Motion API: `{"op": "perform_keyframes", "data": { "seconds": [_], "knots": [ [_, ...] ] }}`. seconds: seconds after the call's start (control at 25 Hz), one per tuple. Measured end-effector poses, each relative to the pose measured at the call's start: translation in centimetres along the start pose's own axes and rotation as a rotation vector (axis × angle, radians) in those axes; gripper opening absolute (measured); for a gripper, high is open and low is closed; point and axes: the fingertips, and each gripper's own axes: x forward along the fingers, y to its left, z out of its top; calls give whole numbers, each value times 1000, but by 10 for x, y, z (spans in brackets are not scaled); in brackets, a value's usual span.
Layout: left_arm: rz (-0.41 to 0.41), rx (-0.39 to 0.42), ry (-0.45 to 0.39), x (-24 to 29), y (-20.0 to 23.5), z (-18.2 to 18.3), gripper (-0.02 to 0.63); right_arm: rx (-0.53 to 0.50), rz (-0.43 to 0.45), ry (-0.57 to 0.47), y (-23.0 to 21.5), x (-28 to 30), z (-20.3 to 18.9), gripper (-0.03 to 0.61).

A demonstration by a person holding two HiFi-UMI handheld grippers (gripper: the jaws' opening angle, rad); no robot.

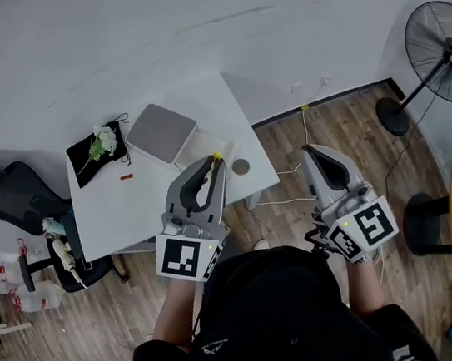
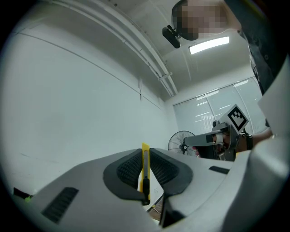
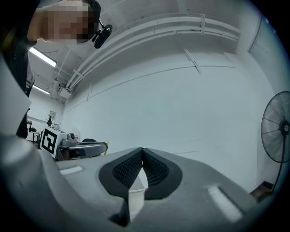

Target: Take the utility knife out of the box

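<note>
My left claw (image 2: 146, 153) is clenched on the yellow utility knife (image 2: 145, 170), which stands edge-on between my pads, in the air by the open white box (image 1: 201, 148) on the table (image 1: 130, 211). My right claw (image 3: 142, 153) is closed and empty, beside the table.

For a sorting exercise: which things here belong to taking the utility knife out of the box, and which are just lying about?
Job in hand: utility knife, left gripper holding it, open white box.

Lying about: black cloth, white flowers, fan, office chair.
</note>
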Motion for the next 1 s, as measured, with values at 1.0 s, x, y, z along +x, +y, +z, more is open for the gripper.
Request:
{"op": "perform_keyframes", "data": {
  "seconds": [1.0],
  "knots": [
    [-22,-4,17,4,-2,-8,49,-4,17,29,4,2,-12,5]
  ]
}}
